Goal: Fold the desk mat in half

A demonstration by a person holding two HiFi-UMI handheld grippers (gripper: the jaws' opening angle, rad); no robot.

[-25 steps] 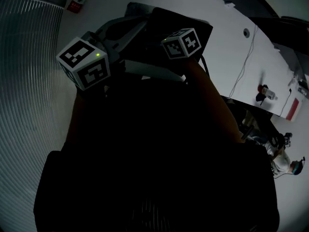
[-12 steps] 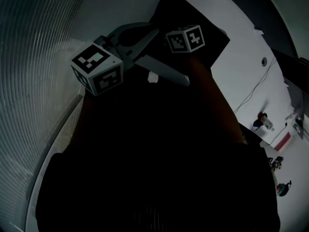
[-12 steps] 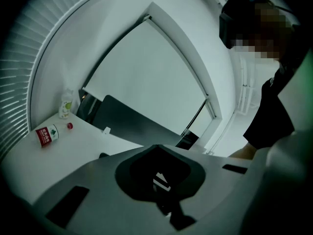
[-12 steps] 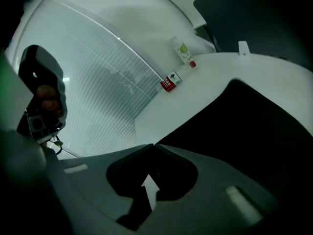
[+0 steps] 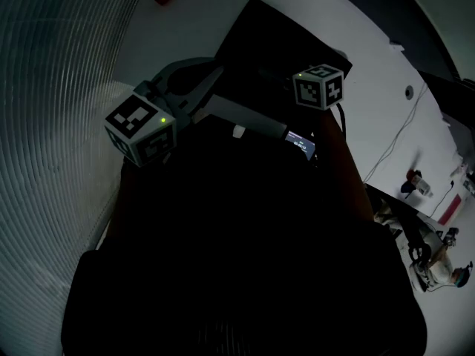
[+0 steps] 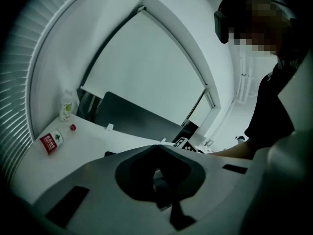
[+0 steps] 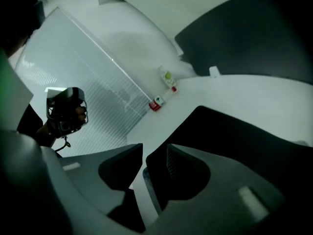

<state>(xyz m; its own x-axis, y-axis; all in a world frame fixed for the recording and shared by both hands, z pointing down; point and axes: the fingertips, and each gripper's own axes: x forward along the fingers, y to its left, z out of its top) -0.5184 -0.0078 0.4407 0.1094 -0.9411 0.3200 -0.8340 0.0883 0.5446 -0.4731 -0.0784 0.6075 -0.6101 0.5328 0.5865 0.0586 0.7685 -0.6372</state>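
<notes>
The black desk mat (image 5: 278, 39) lies on the white table (image 5: 371, 73), and its near part is hidden behind the grippers and the person's dark body. In the right gripper view the mat (image 7: 244, 136) spreads under and beyond the right-hand jaw. My right gripper (image 7: 143, 153) is opening: a narrow gap shows white table, with nothing between the jaws. Its marker cube (image 5: 319, 86) hangs over the mat's near right side. My left gripper (image 6: 156, 148) has its jaws together on nothing and points up, away from the mat. Its cube (image 5: 141, 128) is off the mat's left side.
A red packet (image 7: 155, 103) and a small bottle (image 7: 167, 77) sit at the table's far edge by a ribbed wall (image 5: 52, 87). A dark panel (image 6: 132, 116) stands behind the table. A thin cable (image 5: 386, 147) runs across the right. A person's arm (image 6: 234, 151) shows beside the left gripper.
In the head view the right gripper's cube has moved right, away from the left one. The left cube has dropped slightly towards me.
</notes>
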